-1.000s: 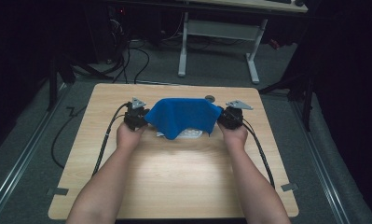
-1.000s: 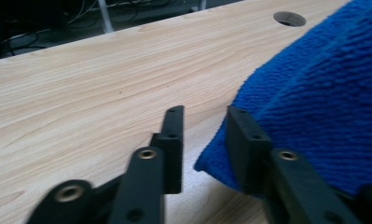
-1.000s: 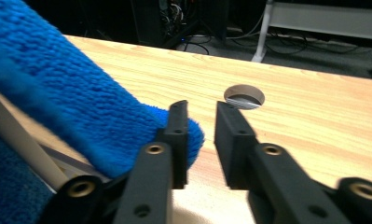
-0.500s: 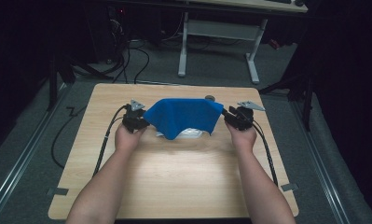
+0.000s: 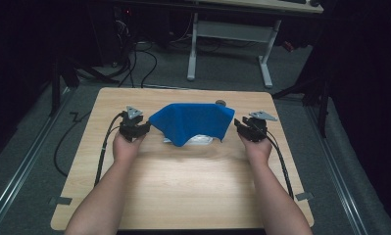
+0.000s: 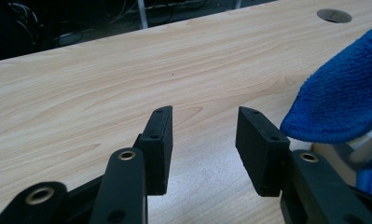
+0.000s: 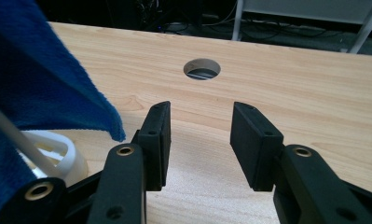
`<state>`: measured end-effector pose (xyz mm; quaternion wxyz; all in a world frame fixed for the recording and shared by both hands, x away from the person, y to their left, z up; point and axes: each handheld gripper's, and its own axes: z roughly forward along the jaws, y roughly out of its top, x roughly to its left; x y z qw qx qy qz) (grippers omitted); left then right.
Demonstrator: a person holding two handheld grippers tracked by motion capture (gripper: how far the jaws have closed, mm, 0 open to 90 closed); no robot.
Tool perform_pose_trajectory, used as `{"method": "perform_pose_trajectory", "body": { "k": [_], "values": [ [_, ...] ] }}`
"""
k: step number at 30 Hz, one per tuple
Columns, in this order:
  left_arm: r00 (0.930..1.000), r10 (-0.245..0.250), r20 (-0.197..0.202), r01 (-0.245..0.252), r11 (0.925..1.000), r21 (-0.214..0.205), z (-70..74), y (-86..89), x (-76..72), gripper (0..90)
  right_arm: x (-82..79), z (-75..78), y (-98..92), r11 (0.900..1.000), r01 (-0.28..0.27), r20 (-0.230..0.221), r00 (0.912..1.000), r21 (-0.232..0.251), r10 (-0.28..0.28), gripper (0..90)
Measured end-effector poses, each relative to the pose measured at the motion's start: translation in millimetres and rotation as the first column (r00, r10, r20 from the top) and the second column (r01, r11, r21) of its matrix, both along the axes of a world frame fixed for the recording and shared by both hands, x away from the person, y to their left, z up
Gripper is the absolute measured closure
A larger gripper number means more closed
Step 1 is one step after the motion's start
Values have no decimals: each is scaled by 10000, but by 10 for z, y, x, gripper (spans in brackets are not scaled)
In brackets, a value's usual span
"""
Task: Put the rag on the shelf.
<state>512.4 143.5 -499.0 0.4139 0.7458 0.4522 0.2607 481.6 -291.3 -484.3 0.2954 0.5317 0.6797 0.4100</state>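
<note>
We see the blue cloth (image 5: 193,122) draped over a white rack (image 5: 198,140) mid-table (image 5: 183,196). Left gripper (image 5: 143,128) sits just beside its left edge, jaws apart after just opening, nothing between them. Right gripper (image 5: 240,128) sits just off the right edge, jaws apart too, empty.

Blue terry microfibre cloth (image 5: 193,122) draped tent-like over a white plastic rack (image 5: 199,140), mid-table toward the far edge, corners hanging free.
</note>
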Motion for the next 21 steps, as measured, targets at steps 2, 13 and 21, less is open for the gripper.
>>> {"method": "perform_pose_trajectory", "body": {
  "k": [2, 13, 21],
  "values": [
    [10000, -21, 75, 21, 10000, -3, 8, 12, -43, 566, -36, 15, 2, 10000, -22, 217, 9998, -47, 23, 595],
    [9997, 25, 236, -31, 9997, 237, 110, 31, -313, 533, -255, 132, -27, 9974, 133, 439, 9990, -707, -103, 600],
    [9998, -174, -14, 174, 9998, -6, 177, 62, -579, 489, -542, 231, -43, 9933, -101, 663, 9976, -1147, 178, 520]
  ]
}}
